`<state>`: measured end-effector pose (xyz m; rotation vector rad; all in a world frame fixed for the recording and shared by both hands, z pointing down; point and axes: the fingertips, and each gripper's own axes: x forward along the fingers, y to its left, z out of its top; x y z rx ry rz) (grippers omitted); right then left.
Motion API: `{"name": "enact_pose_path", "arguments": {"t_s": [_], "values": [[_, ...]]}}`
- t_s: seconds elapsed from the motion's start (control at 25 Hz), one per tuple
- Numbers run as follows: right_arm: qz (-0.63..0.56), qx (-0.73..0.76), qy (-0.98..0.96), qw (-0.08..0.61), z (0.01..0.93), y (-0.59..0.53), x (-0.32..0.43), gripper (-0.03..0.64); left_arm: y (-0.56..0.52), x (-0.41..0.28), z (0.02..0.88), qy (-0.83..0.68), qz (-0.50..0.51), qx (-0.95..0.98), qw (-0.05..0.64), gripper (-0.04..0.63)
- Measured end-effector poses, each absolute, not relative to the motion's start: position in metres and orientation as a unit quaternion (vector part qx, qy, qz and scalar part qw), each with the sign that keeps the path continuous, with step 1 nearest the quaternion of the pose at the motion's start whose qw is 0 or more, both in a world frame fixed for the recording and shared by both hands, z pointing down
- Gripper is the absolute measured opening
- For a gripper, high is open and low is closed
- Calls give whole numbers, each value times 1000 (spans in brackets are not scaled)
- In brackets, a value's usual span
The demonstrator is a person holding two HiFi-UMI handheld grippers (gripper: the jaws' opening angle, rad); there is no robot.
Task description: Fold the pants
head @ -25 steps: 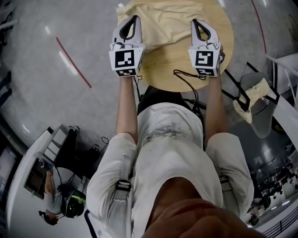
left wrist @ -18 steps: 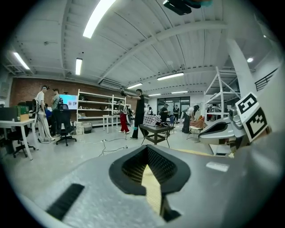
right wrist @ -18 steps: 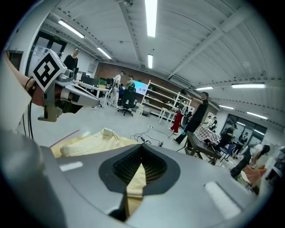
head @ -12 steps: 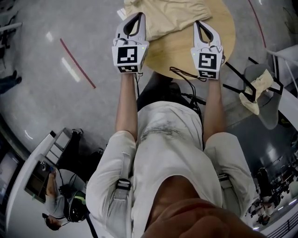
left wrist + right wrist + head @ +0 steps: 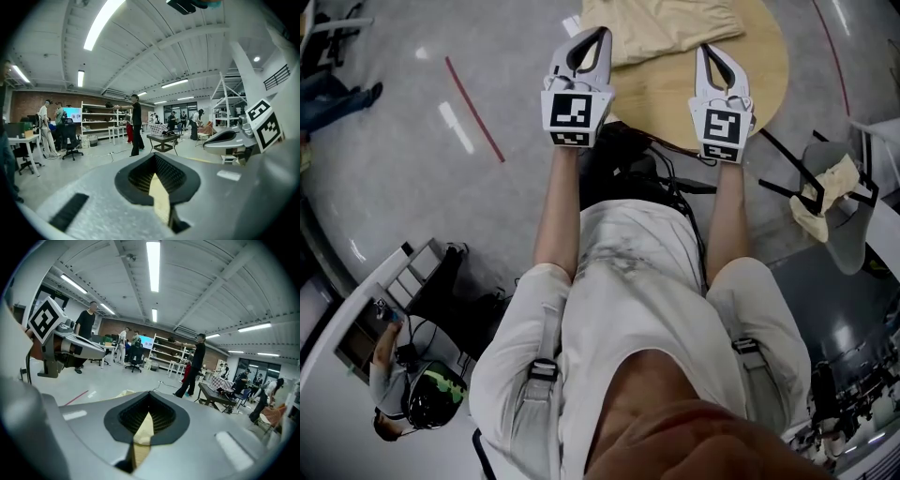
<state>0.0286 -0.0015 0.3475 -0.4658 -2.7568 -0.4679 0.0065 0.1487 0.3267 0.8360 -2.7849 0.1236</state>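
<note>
The beige pants point(image 5: 666, 23) lie bunched on the far half of a round wooden table point(image 5: 675, 103). My left gripper point(image 5: 601, 31) is shut, its tip at the pants' near left corner. My right gripper point(image 5: 706, 47) is shut too, its tip by the near right edge of the cloth. I see no cloth hanging from either. In the left gripper view the closed jaws point(image 5: 157, 154) show only a beige sliver through their gap, and the right gripper view point(image 5: 150, 392) shows the same. Both grippers point over the table at a slight downward angle.
Black cables and a dark bag point(image 5: 623, 164) sit under the table's near edge. A black-framed chair with beige cloth point(image 5: 830, 187) stands to the right. A red line point(image 5: 473, 108) crosses the floor at left. People and shelving point(image 5: 136, 124) fill the room beyond.
Both shut grippers have drawn back toward me from over the pants to their near edge. The pants stay put on the table.
</note>
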Motion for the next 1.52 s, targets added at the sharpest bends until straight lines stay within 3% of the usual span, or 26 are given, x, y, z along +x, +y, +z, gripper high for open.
{"name": "enact_pose_path", "arguments": {"t_s": [0.48,1.52], "values": [[-159,-162,-964,139,321,23,57,8,163,27,314,-946,39,302,115,8],[-147,36,-969,195,337,117,4,8,227,-57,345,-835,41,534,124,8]]}}
